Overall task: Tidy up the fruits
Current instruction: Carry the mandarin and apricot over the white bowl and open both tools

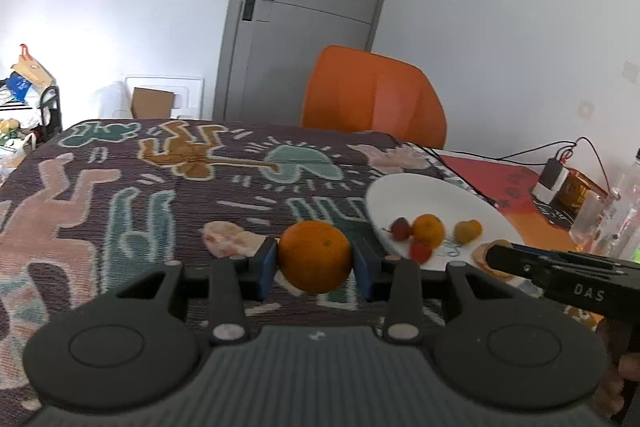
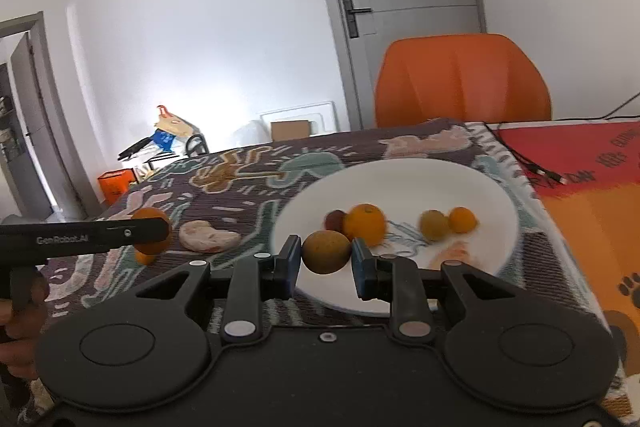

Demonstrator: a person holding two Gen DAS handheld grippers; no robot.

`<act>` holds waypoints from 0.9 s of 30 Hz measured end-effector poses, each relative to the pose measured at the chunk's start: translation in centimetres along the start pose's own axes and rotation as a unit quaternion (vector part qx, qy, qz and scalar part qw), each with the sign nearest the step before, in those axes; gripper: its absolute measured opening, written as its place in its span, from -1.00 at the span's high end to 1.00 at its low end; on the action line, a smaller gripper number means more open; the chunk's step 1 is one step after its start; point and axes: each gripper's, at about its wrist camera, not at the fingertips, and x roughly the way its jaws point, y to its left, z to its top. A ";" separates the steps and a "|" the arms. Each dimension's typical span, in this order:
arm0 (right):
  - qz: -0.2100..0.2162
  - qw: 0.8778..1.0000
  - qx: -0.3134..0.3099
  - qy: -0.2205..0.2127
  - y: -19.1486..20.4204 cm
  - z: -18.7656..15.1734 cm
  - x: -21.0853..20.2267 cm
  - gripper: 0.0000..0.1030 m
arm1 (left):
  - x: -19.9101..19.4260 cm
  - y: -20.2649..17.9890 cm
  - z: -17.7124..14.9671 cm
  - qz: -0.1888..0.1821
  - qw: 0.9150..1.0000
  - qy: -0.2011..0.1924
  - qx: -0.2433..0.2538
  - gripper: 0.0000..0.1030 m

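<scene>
Gripping one orange (image 1: 315,256), left gripper (image 1: 315,267); right gripper (image 2: 326,263) clamps one brownish fruit (image 2: 326,251).

Table (image 1: 532,227) under patterned cloth (image 1: 120,187), white plate (image 2: 400,183), pink piece (image 2: 208,237).

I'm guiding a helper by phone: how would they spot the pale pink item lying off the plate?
Find the patterned tablecloth, then the white plate on it. Left of the plate's rim lies the pink bean-shaped piece, flat on the cloth. Unlike the round orange and yellow fruits, it is pale, lumpy and curved.
</scene>
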 end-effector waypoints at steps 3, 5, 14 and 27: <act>-0.011 1.000 0.002 0.001 -0.7 -0.2 -0.1 0.50 | 0.0 -1.0 0.0 -0.007 1.000 0.001 0.005 0.25; -0.019 1.000 0.002 0.001 -1.1 -0.3 -0.1 0.50 | 0.0 -1.7 0.0 -0.014 1.000 0.001 0.009 0.25; -0.024 0.999 0.000 -0.021 -1.7 -0.4 -1.3 0.11 | 0.2 -4.0 0.0 -0.035 0.999 0.003 0.028 0.25; -0.047 0.998 0.020 -0.029 -3.5 -1.1 -3.7 0.10 | 2.7 -7.8 0.1 -0.077 0.995 0.018 0.055 0.25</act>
